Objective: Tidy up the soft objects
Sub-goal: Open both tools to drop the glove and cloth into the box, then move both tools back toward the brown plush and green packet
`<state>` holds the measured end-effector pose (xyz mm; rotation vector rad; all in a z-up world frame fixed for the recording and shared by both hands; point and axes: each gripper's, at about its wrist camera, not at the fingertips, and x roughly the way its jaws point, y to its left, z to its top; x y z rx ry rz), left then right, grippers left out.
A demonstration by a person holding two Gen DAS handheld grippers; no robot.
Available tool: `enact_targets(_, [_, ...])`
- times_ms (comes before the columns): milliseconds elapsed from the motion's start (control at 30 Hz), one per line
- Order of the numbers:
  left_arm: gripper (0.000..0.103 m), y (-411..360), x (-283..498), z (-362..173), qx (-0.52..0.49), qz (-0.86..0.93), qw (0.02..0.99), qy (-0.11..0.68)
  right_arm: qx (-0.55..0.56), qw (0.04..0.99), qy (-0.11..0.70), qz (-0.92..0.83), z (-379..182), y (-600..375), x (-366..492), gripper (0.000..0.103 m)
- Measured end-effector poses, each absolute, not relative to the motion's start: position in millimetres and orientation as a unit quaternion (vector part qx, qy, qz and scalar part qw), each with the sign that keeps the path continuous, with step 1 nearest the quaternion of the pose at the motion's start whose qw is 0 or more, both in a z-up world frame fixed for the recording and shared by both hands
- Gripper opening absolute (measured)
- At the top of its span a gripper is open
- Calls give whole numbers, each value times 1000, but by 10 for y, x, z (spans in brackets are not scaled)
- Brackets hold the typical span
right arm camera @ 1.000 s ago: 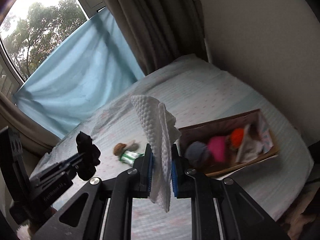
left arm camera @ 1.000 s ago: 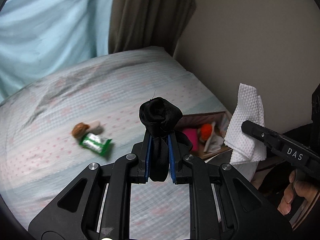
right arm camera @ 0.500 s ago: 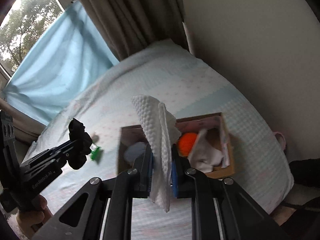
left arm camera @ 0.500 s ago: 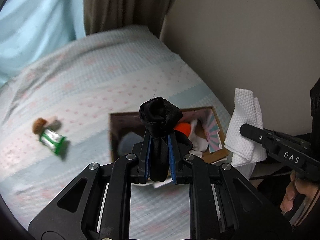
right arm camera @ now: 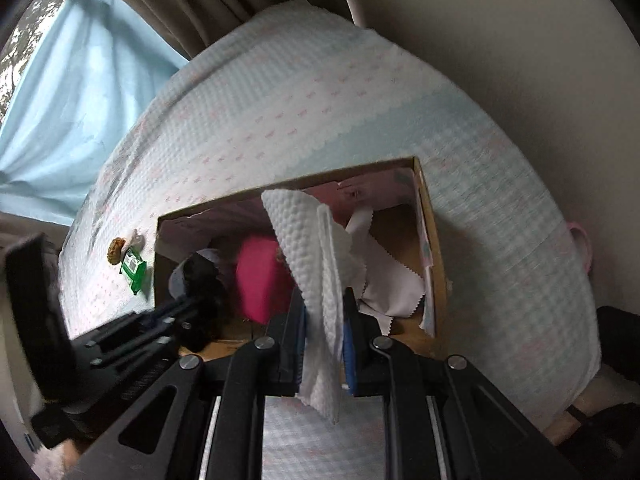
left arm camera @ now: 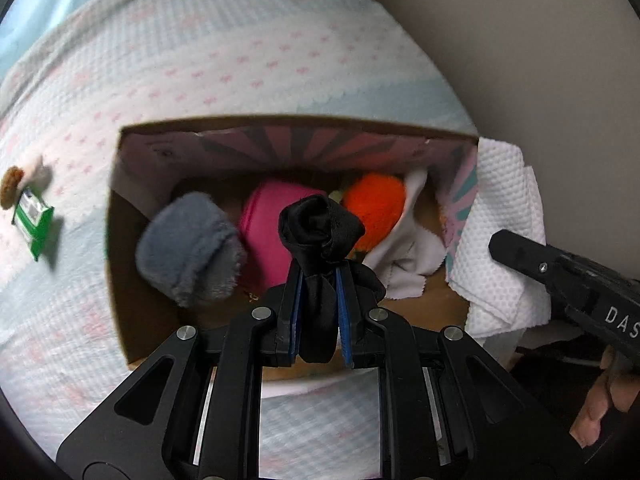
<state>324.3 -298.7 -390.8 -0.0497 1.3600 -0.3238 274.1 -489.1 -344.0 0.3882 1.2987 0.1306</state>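
Since the earlier frame we had brought both tools down over the cardboard box [left arm camera: 116, 240] on the bed [left arm camera: 240, 60]. The left tool [left arm camera: 319, 316] gripped the black cloth [left arm camera: 320, 232] above the pink item [left arm camera: 264, 232]; the right tool [right arm camera: 323, 344] pinched the white paper towel [right arm camera: 308, 248] near the box's right wall. A green packet [left arm camera: 34, 220] lay outside, left.

Box [left arm camera: 296, 130]: on the bed [left arm camera: 240, 52], open top up.
In the box: roll [left arm camera: 190, 250] at left, block [left arm camera: 266, 224] beside it, ball [left arm camera: 374, 208] right of that, cloth [left arm camera: 408, 256] at right.
Packet [left arm camera: 34, 216]: on the bed, left of the box, apart from it.
Left gripper [left arm camera: 318, 300]: over the box, rag [left arm camera: 318, 232] between its fingers.
Right gripper [right arm camera: 323, 344]: over the box's near edge, towel [right arm camera: 316, 264] between its fingers.
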Motion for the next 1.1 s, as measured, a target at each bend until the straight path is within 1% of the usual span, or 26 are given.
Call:
enact_targets(67, [14,-3054,3249,-3937,-13,-152,762,629,183,769,609,58,-3513,-4931,2769,15])
enact_targets(133, [29,-3118,3261,-3922,1,-153,762,629,189,766,611,64,-3546,-4953,2793,15])
enact_targets(167, [55,-3124,3259,-3910,3,-154,761,630,184,767,611,62,-3553,-4957,2803,14])
enact_targets(200, [89,-3114,3253,-3888,3,-153,761,630,178,769,611,58,-3552,-4959,2815,14])
enact_targets(233, [101,-3102,3257,-3859,3,-153,764,626,175,770,611,54,-3559,-4960,2822,17])
enact_targets(300, [103,-3057,3243,-3823,1,-155,767,623,179,768,613,46,-3590,-4955,2819,43])
enact_targets(333, [103,-3027,3233,-3841,3,-155,764,627,181,766,616,42,-3605,-4955,2820,81])
enact_targets(367, [103,-3002,3218,-3845,8,-151,762,630,185,765,615,43,-3609,-4961,2813,103])
enact_targets(567, [103,-2779,3121,-3704,1,-141,768,625,194,773,603,42,-3524,-4946,2733,103])
enact_targets(700, [103,-2650,3058,-3492,-4,-136,779,612,194,783,590,39,-3379,-4910,2679,103])
enact_targets(1100, [103,-2160,2756,-2714,-16,-128,819,560,147,819,553,36,-2628,-4570,2347,103])
